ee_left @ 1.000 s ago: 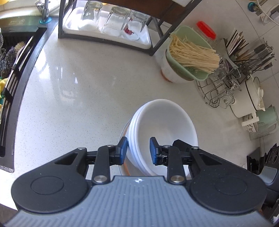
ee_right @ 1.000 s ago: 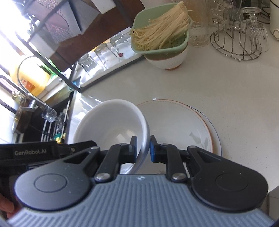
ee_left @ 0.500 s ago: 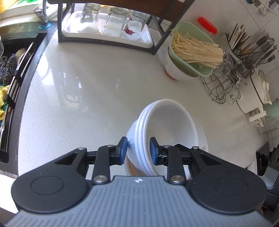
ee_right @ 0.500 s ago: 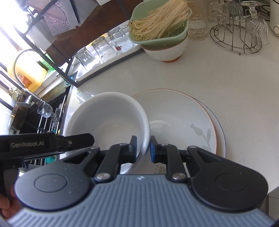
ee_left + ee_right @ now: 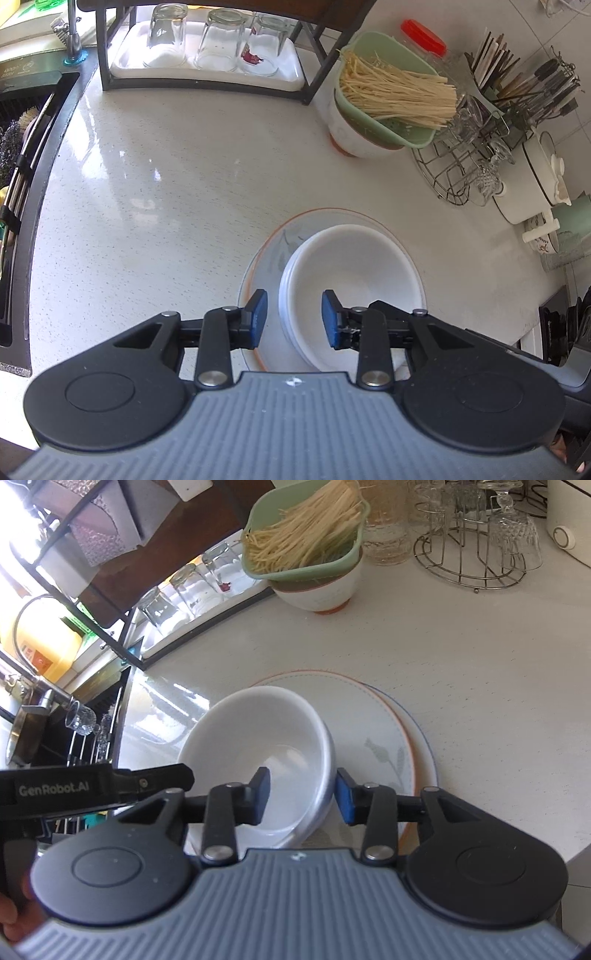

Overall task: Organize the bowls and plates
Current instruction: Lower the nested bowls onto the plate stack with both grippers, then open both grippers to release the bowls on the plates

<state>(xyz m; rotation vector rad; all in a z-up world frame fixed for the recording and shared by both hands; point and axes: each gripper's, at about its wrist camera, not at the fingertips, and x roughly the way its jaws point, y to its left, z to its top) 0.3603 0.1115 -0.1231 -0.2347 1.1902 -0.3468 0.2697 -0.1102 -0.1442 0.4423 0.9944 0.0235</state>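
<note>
**Bowls set on the plates, both grippers open around the rim**

The stack of white bowls (image 5: pixel 351 284) sits on the stacked plates (image 5: pixel 266 258), near the front edge of the counter (image 5: pixel 166 177), so the dishes form one pile. The left gripper (image 5: pixel 294 318) is open, its pads on each side of the near rim without pressing it. The right gripper (image 5: pixel 302 794) is open too, straddling the rim on the other side. I judge the bowls are released and the grippers can withdraw.

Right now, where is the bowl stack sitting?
The bowl stack rests on the plates at the counter's near edge, straddled by the open left gripper and right gripper; the noodle colander stands behind it.
</note>
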